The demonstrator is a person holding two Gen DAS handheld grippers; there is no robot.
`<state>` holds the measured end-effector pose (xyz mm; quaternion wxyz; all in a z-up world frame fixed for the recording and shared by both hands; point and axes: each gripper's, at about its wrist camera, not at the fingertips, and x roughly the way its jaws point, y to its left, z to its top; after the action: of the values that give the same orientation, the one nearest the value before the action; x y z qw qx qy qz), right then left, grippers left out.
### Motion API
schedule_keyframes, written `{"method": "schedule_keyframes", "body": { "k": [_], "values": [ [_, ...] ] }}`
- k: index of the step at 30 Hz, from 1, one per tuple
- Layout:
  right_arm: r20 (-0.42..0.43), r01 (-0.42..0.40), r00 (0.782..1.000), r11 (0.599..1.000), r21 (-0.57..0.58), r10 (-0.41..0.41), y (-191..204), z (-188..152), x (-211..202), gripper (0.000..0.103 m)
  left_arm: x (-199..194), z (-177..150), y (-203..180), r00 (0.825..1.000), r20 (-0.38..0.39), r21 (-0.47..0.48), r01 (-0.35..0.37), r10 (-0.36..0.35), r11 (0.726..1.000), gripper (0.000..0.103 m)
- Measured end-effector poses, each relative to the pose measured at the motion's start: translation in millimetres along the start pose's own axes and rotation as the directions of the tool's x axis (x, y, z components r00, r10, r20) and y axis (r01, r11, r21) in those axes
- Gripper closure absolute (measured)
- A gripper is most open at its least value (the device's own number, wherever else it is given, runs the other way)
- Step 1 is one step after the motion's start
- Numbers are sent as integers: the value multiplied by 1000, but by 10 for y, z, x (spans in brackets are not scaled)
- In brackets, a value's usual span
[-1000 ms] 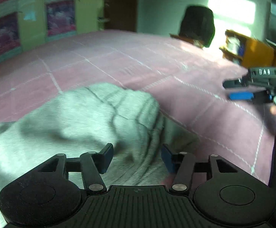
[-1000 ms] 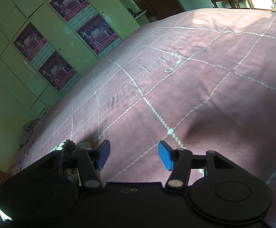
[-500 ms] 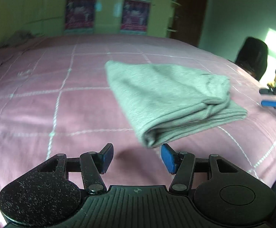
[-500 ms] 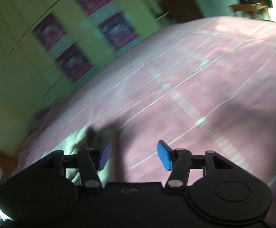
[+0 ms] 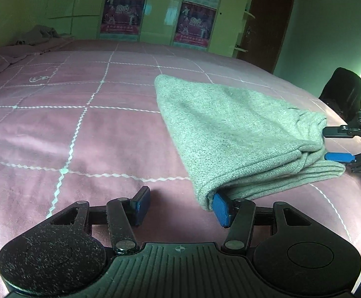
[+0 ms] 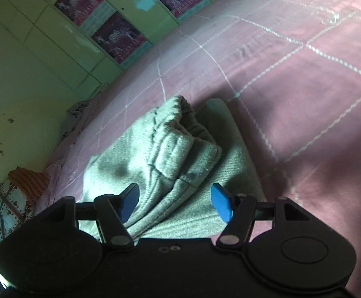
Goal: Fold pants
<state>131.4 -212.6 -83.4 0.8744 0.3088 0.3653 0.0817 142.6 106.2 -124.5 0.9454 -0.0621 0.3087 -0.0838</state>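
Faintly, "2010" on posters (image 5: pixel 123 12).

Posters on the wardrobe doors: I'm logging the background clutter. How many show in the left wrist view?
2. One poster is on the doors left of centre, the other poster to its right, nearer the dark door. Their tops are cut off by the frame; more may lie outside it.

Left gripper (image 5: pixel 181 206) and right gripper (image 6: pixel 175 202) — black ribbed bodies, silver pivot screws, blue-padded jaws
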Motion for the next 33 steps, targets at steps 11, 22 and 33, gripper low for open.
{"method": "schedule_keyframes", "body": {
  "k": [11, 22, 33],
  "values": [
    [-56, 49, 997, 982, -183, -60, 515, 150, 395, 69, 62, 19, 67, 1000, 17, -12, 3, -3, 1000, 42],
    [103, 56, 994, 989, -136, -42, 279, -146, -217, 71, 55, -29, -26, 999, 30, 19, -21, 21, 1000, 40],
    [92, 53, 995, 972, -229, -33, 353, -187, -306, 71, 12, -45, -24, 998, 60, -9, -22, 23, 1000, 40]
  ]
}}
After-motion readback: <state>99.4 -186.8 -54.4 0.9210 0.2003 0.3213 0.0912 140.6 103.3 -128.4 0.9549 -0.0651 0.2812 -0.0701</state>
